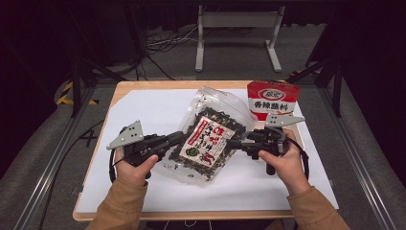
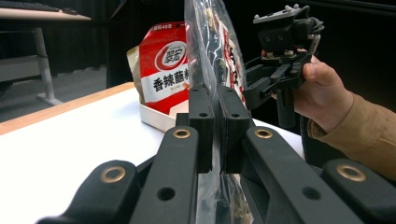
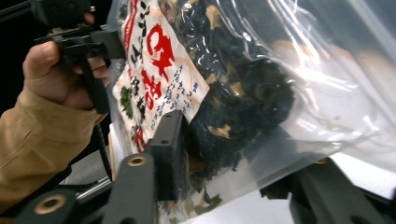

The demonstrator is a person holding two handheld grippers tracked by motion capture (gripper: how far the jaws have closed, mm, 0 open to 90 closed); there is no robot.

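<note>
1. A clear plastic bag of dark dried seaweed with a red-and-white printed label was held up between the two grippers over the white sheet covering the wooden table, near the table's middle.
2. The left gripper had its black jaws pressed together on the bag's edge, the plastic pinched flat between the pads; this looked like an anchoring grip that kept the bag upright.
3. The right gripper met the bag's opposite side. One jaw lay against the labelled face and the other sat behind the plastic, so it appeared closed on the bag, probably to share the weight or pull the bag taut.
4. A red-and-white packet with printed characters stood in a white tray at the table's far right, apart from the bag.
5. The bag's own plastic blurred the right gripper's far jaw, and whether the bag's top was sealed could not be made out.
</note>
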